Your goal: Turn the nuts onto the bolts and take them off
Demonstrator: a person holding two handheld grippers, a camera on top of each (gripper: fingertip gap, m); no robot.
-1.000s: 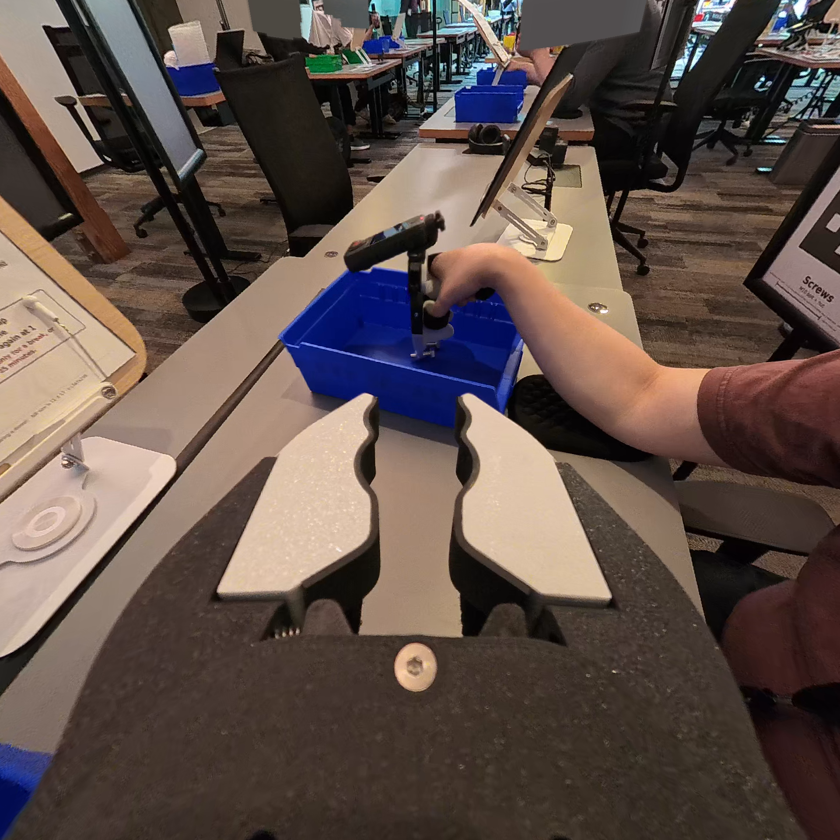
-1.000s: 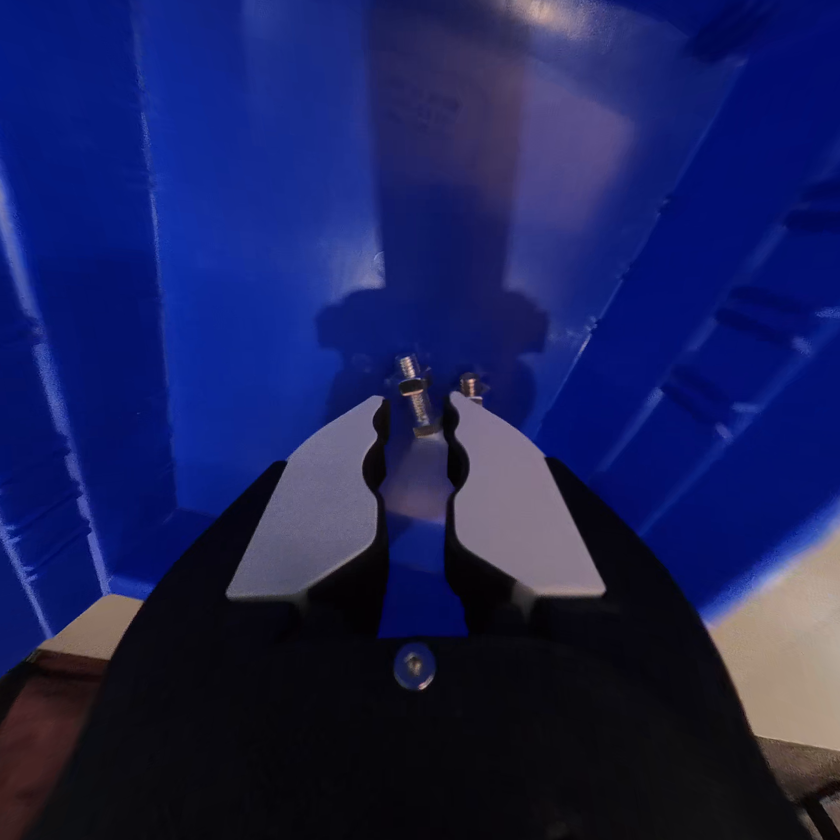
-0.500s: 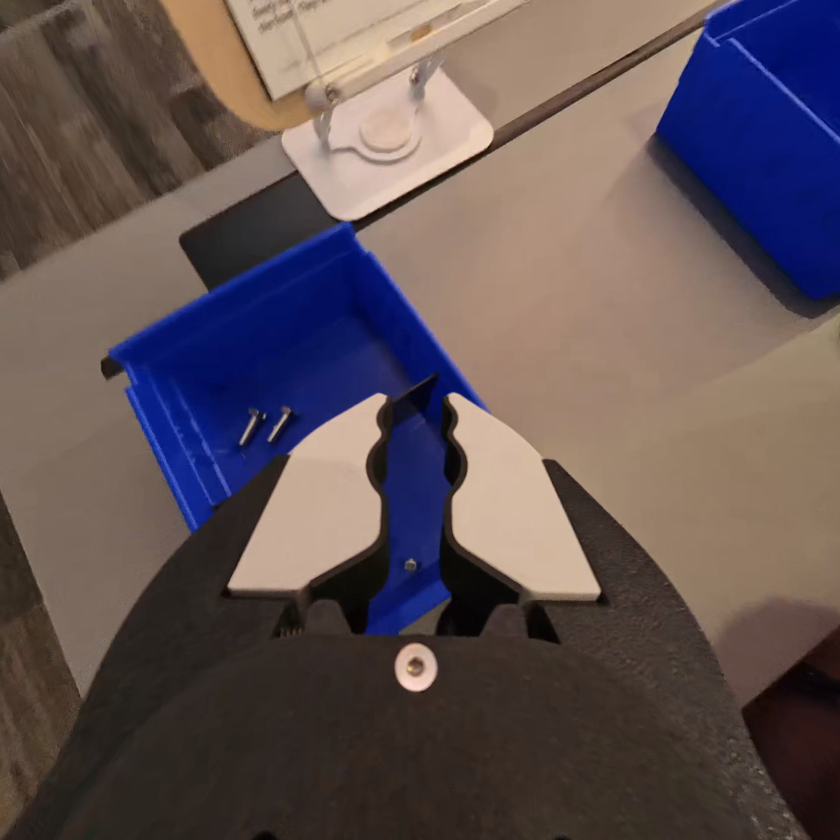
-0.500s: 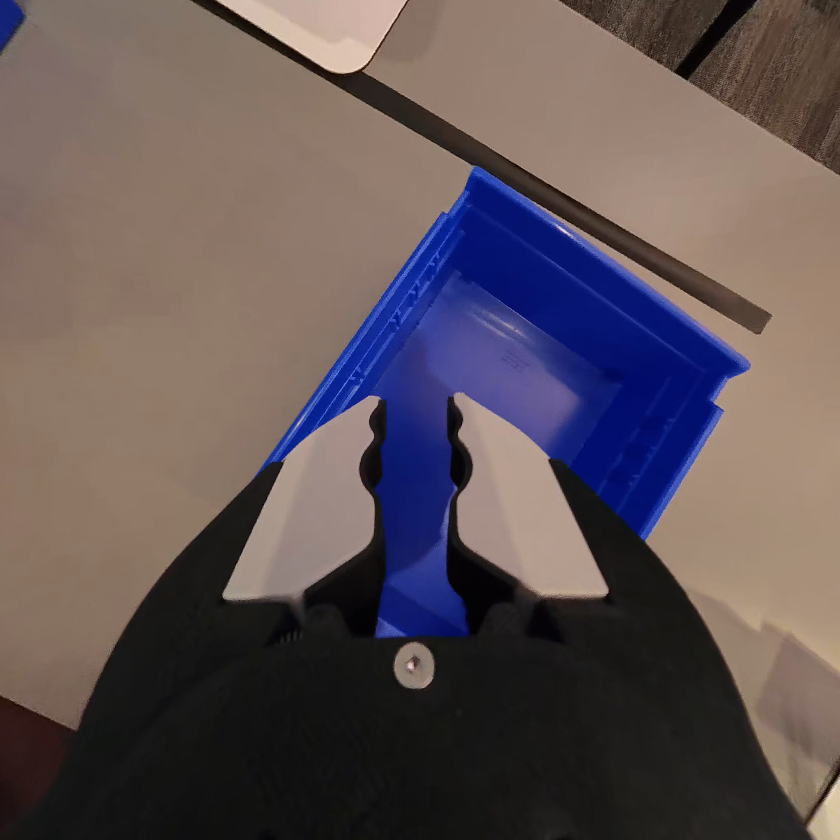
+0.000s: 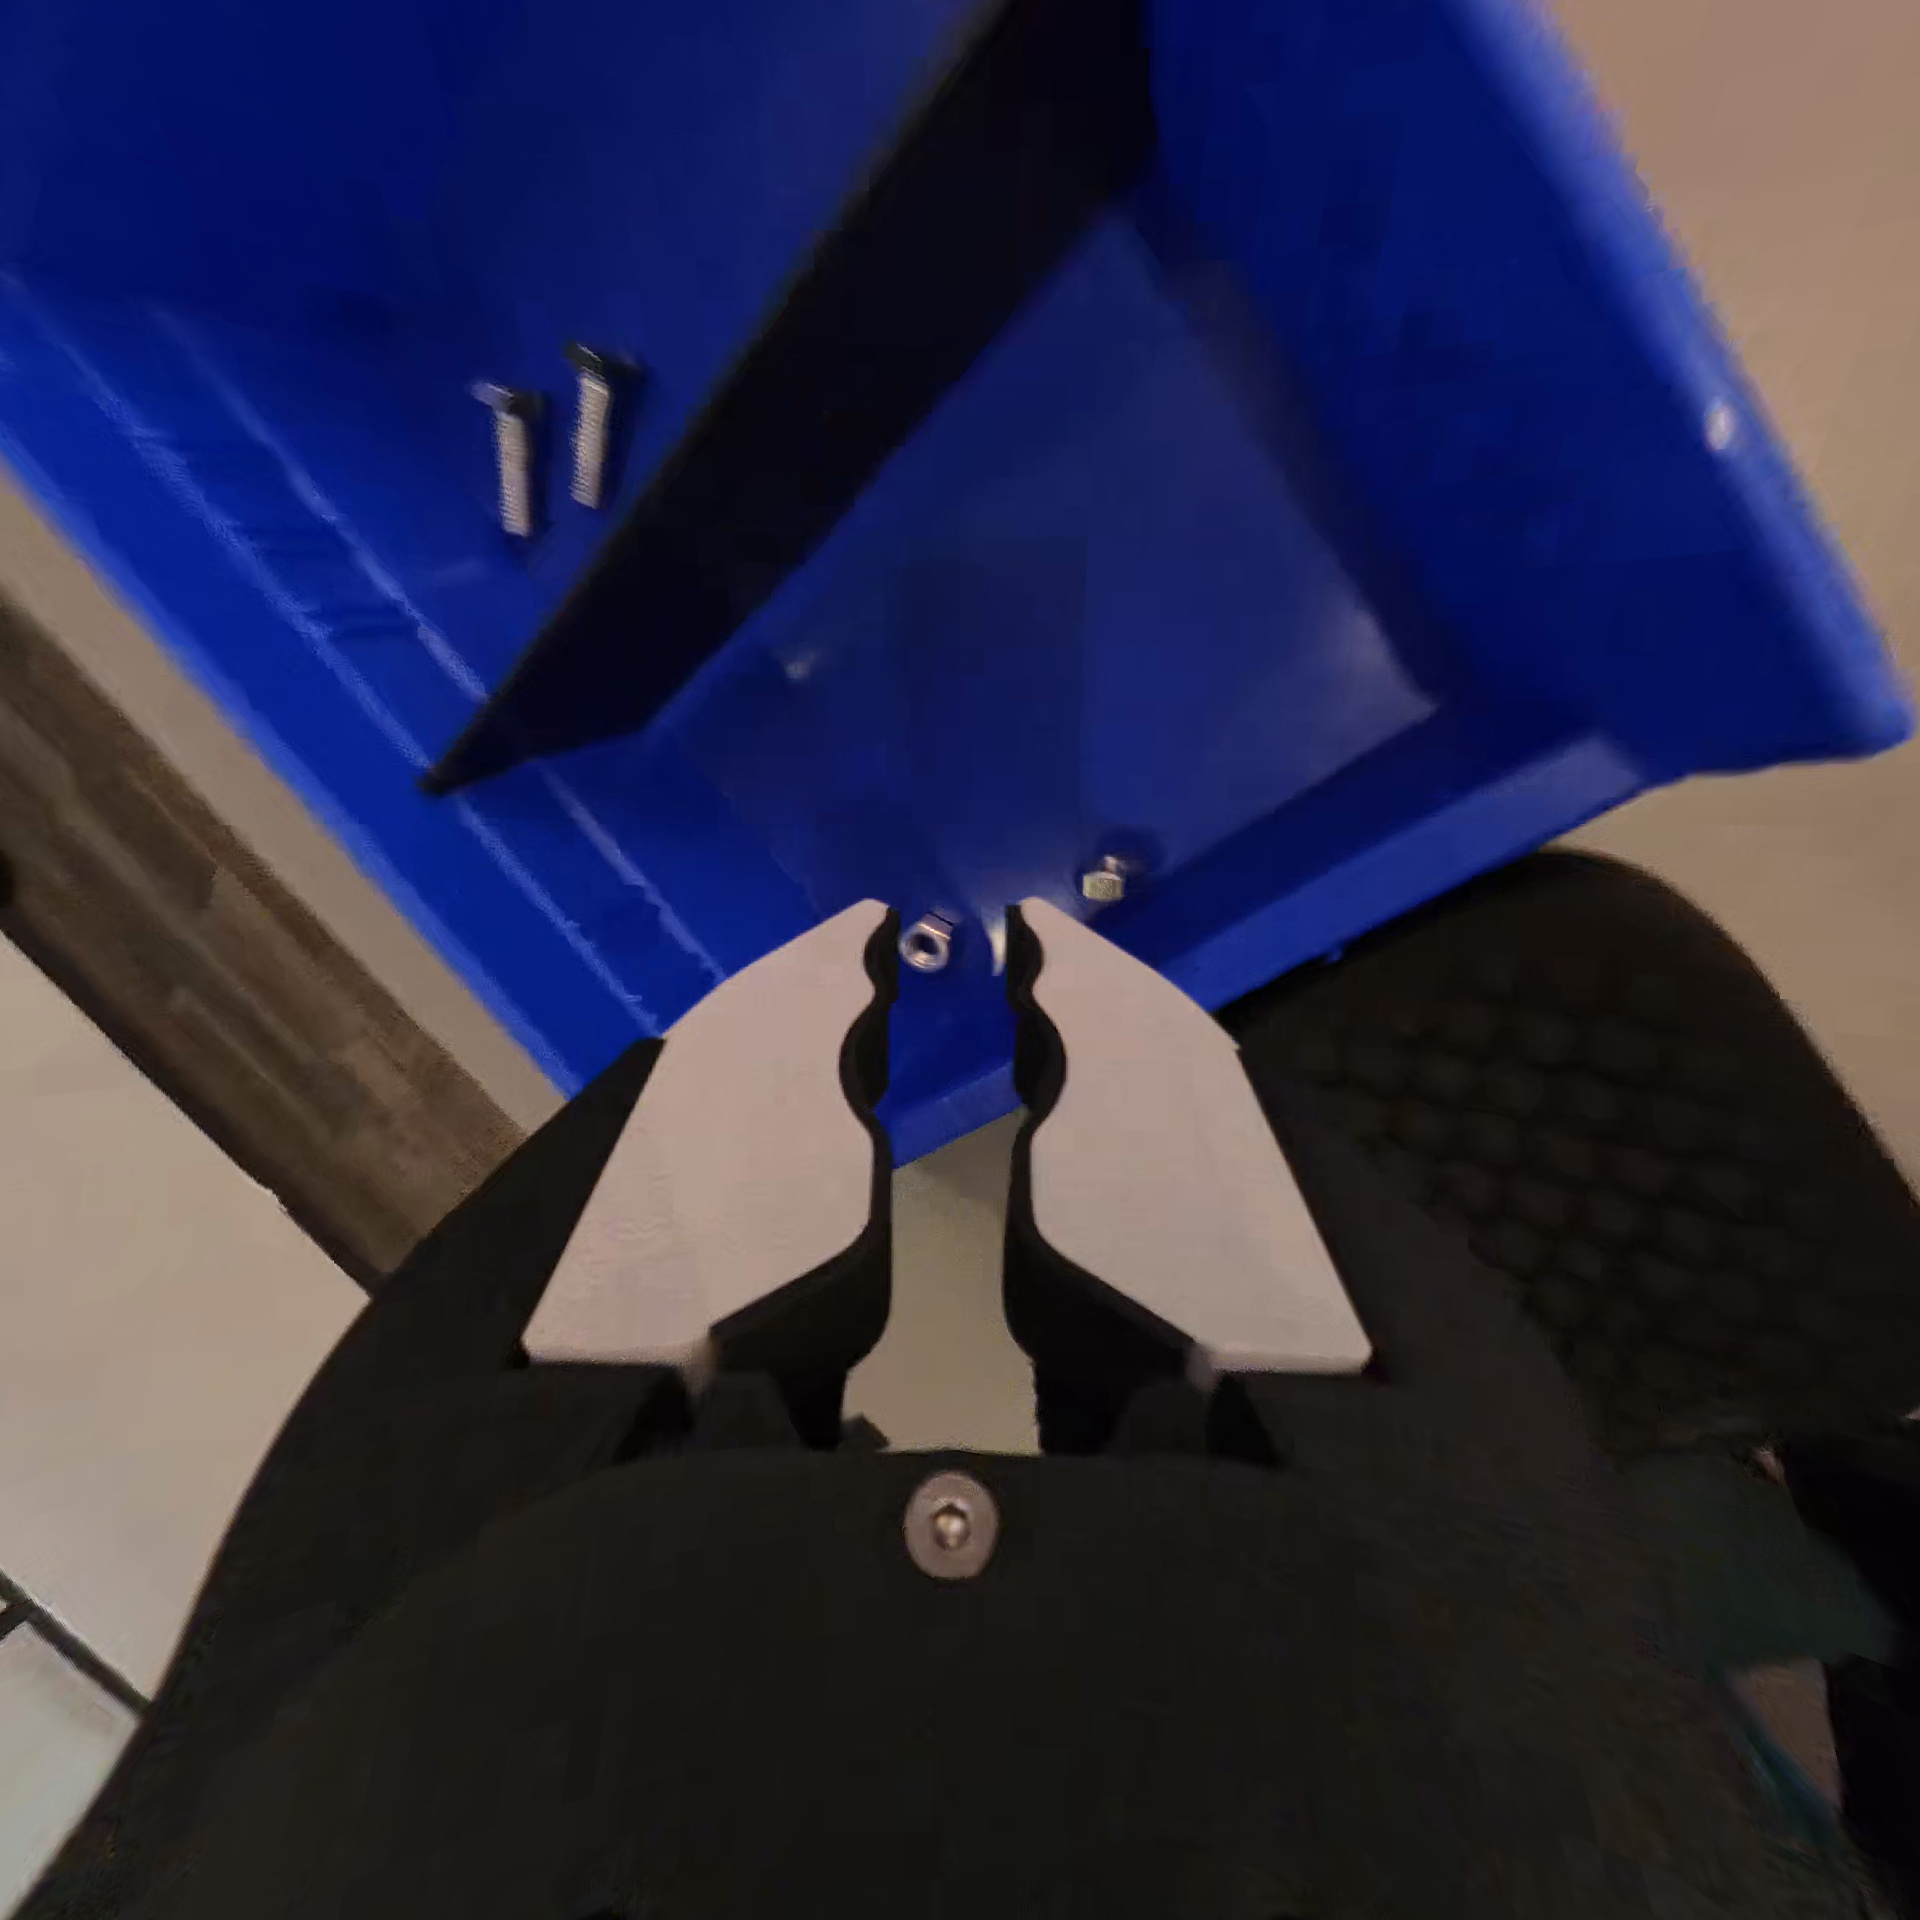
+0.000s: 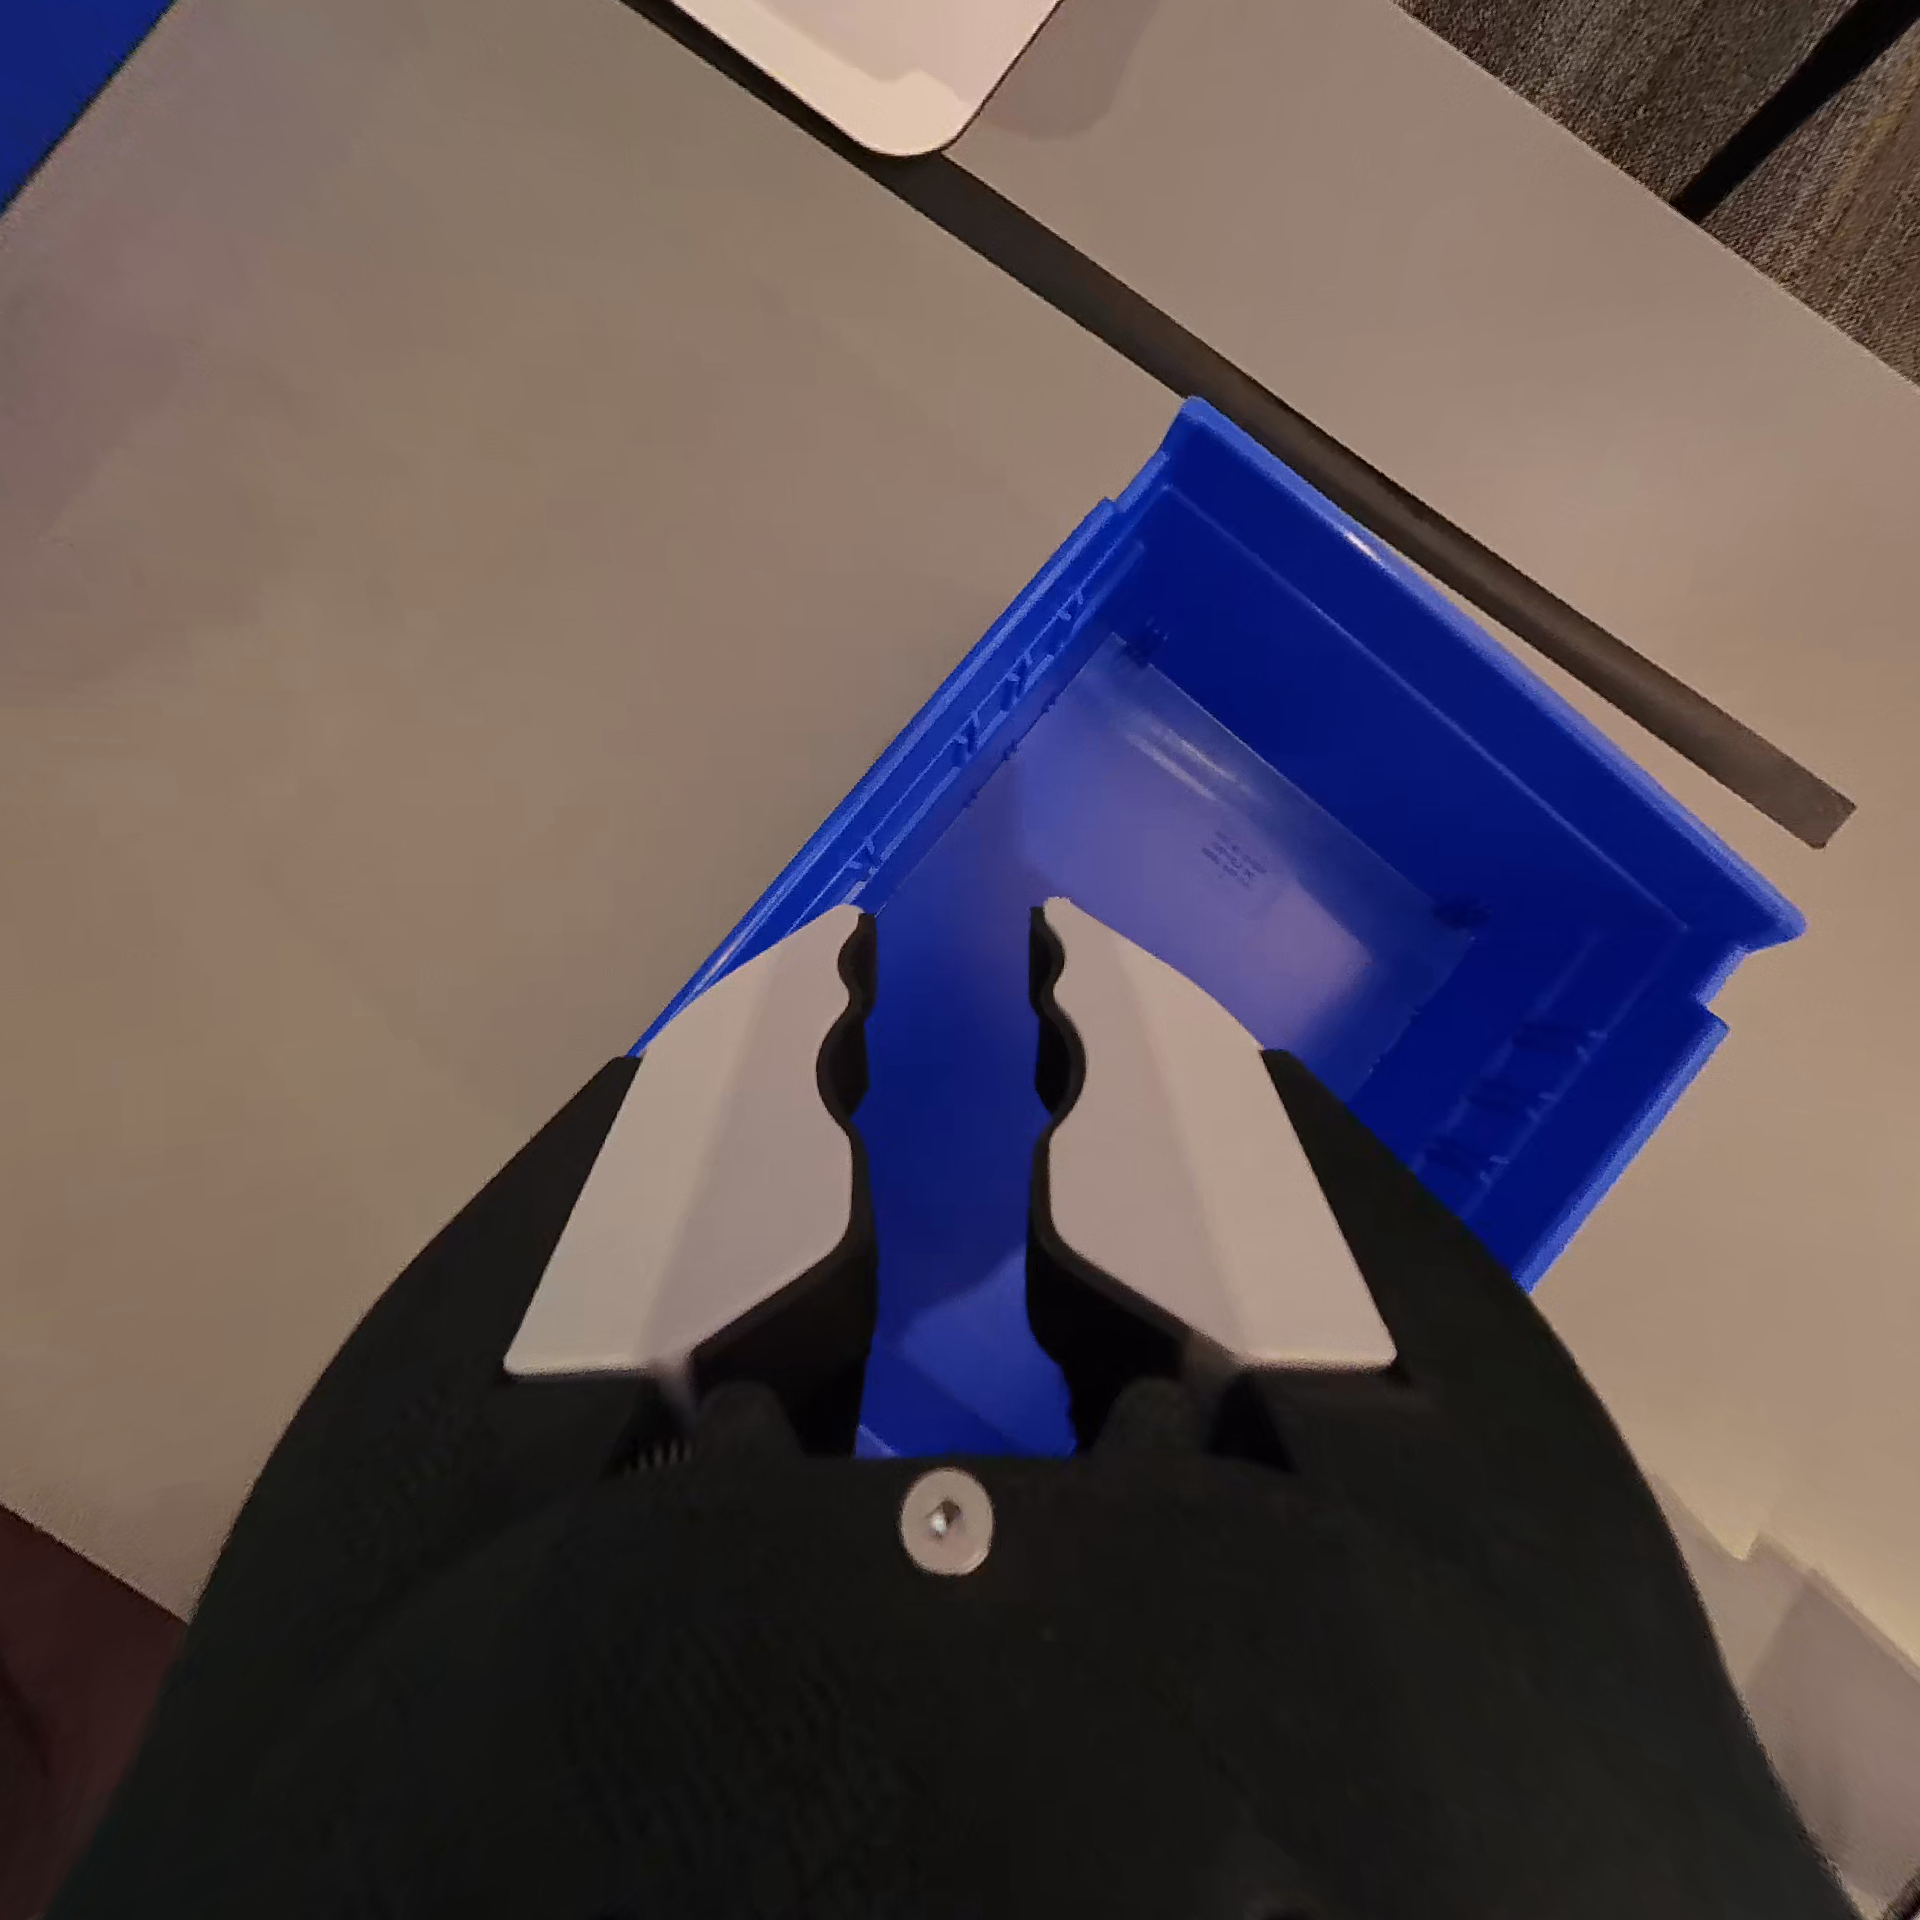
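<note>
Left gripper [image 5: 951,920]: jaws parted, gripping nothing, tips low in a divided blue bin [image 5: 1455,436]. One nut [image 5: 923,948] lay between the tips, another [image 5: 1103,883] just right. Two bolts [image 5: 551,442] lay beyond the black divider [image 5: 831,416].

Right gripper [image 6: 948,920]: jaws apart, empty, above a second blue bin [image 6: 1558,831].

Grey table [image 6: 416,623] under both; black mat [image 5: 1610,1143] beside the first bin; dark carpet [image 5: 208,935] past the edge.

Half a second earlier the left gripper hung higher; it had since dropped close to the nuts. The right had barely shifted.
</note>
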